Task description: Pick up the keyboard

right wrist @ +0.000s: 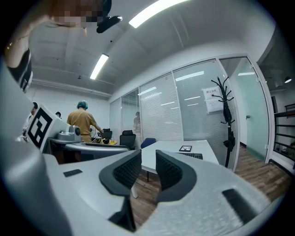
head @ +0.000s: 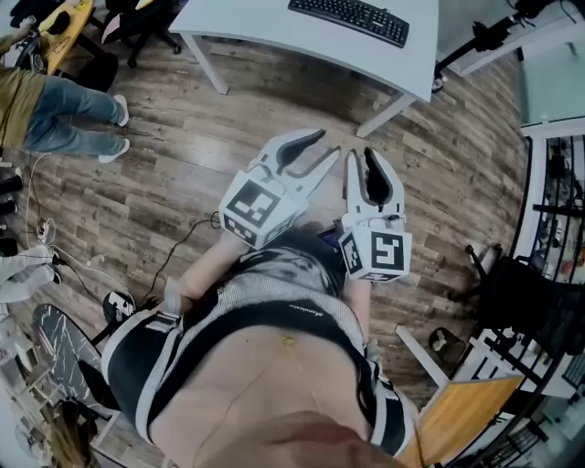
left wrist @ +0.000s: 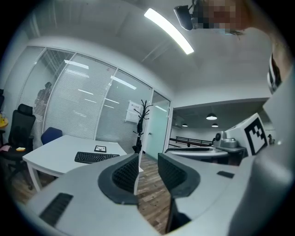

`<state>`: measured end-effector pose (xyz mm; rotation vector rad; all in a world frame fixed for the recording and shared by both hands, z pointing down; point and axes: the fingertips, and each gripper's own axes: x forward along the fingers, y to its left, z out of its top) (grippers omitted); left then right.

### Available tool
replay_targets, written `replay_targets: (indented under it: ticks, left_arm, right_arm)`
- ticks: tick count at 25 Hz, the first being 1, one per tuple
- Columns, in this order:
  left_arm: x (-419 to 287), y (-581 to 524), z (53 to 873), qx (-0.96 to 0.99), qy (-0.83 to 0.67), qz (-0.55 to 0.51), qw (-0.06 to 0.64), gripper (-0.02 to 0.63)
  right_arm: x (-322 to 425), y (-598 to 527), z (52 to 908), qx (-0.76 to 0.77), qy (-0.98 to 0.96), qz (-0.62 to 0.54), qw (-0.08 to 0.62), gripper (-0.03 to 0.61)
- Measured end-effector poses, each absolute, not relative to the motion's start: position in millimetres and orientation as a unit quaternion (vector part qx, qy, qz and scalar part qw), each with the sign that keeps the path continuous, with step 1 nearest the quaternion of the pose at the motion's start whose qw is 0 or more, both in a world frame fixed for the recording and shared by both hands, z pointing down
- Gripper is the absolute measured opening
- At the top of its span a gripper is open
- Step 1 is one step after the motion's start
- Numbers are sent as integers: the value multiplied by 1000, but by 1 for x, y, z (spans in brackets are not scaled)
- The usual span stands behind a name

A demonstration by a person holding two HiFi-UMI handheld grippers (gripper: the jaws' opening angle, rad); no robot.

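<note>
**Item 1, keyboard (head: 350, 18):** black, full-size, flat on the white desk (head: 265, 27) toward its right end and set back from the near edge. A small marker card (left wrist: 100, 148) lies just behind it. I am well apart from it, with bare wood floor between us.

**Item 2, left gripper (head: 324, 146):** held level at my waist. Its fingers are drawn together to a thin slit with nothing between them.

**Item 3, right gripper (head: 359, 154):** beside the left one. Its fingers are equally close, and it is empty.

**Hazards, as I judge them:**
- Both sets of jaws need opening before contact. If they arrive closed they would shove the keyboard toward the desk's right edge rather than seize it.
- The keyboard is long and shallow. A pinch at one end only would let the far end sag and twist out.
- I cannot tell whether it trails a lead. If it does, a tethered lift could snag.
- A black cable (head: 174, 251) runs across the floor by my feet and could trip me.
- A person in jeans (head: 64, 114) stands off to the left and could step into my path.
</note>
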<state>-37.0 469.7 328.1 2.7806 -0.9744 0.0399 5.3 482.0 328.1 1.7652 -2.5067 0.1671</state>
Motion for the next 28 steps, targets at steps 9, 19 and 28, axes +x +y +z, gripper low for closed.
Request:
replay_targets:
  ticks: [9,19,28]
  left_arm:
    - [-50,464,336,934,-344,11,97,109]
    - [-61,436,327,927,-364,1,85,109]
    - [-58,381,326,926,-365,4,96,109]
  right_arm:
    - [-2,479,334,567,-820,62,46,112]
    - [-15,440,335,541,-838,59,50,118]
    - [-16,383,324,535,-842,54,39,121]
